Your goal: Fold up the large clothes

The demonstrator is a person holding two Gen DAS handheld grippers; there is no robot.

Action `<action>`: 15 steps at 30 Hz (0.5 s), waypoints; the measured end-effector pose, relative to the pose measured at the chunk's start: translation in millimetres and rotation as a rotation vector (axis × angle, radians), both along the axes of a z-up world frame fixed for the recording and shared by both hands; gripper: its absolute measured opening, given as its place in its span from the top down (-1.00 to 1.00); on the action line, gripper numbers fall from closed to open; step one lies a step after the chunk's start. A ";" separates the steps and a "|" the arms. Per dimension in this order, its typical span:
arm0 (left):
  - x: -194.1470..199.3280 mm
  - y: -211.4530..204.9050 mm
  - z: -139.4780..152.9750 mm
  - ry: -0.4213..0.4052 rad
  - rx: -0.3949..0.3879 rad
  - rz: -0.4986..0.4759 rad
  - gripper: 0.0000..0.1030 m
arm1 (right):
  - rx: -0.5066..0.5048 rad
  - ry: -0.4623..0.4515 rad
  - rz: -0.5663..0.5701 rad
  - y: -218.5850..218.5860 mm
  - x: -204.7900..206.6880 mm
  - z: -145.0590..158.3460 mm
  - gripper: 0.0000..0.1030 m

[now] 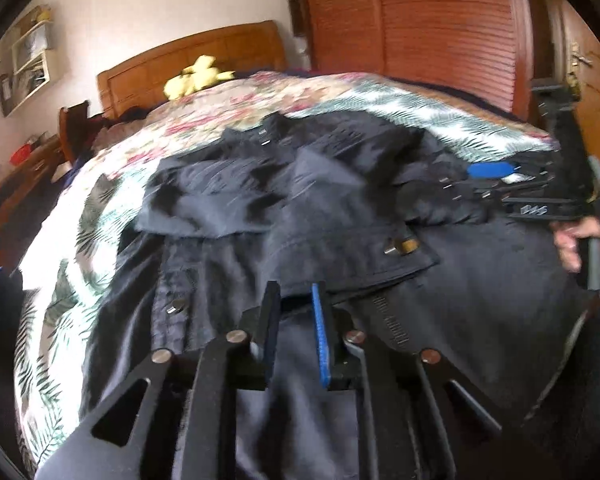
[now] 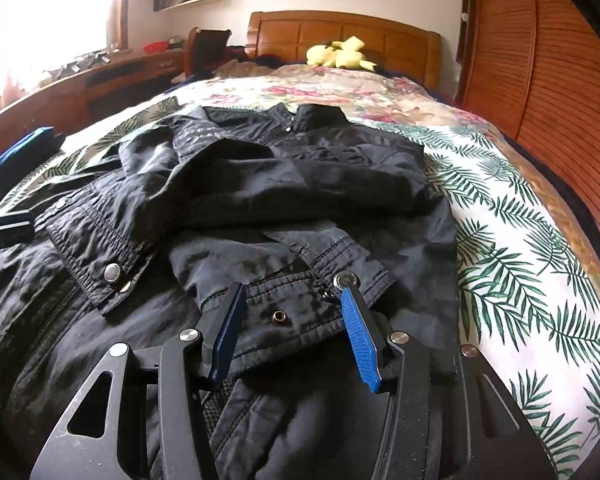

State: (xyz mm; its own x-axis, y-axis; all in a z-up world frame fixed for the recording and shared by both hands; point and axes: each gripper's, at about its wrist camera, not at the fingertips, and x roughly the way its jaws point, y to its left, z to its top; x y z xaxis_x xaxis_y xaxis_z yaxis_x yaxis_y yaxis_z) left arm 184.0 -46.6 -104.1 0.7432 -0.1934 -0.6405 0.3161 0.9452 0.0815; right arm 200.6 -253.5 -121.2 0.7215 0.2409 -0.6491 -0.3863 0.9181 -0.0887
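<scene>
Left gripper: matte black linkage arms, round silver pivot screws, triangular cut-outs, one blue ribbed pad. Right gripper: the same black frame, blue textured pads on both fingers. Bare-skinned hand beside the handle.

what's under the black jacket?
The black jacket lies on a floral and leaf-print bedspread, visible around its far and right edges. Whatever sits beneath its folded sleeves and body is covered.
</scene>
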 end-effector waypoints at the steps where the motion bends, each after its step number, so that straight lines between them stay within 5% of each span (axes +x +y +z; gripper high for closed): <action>1: 0.2 -6.2 3.4 0.002 -0.014 -0.021 0.60 | 0.002 -0.004 0.000 -1.9 -1.7 1.3 0.02; 15: 28.4 -90.2 -36.0 0.139 0.061 -0.136 0.44 | 0.035 -0.001 -0.016 -24.9 -10.2 2.2 0.02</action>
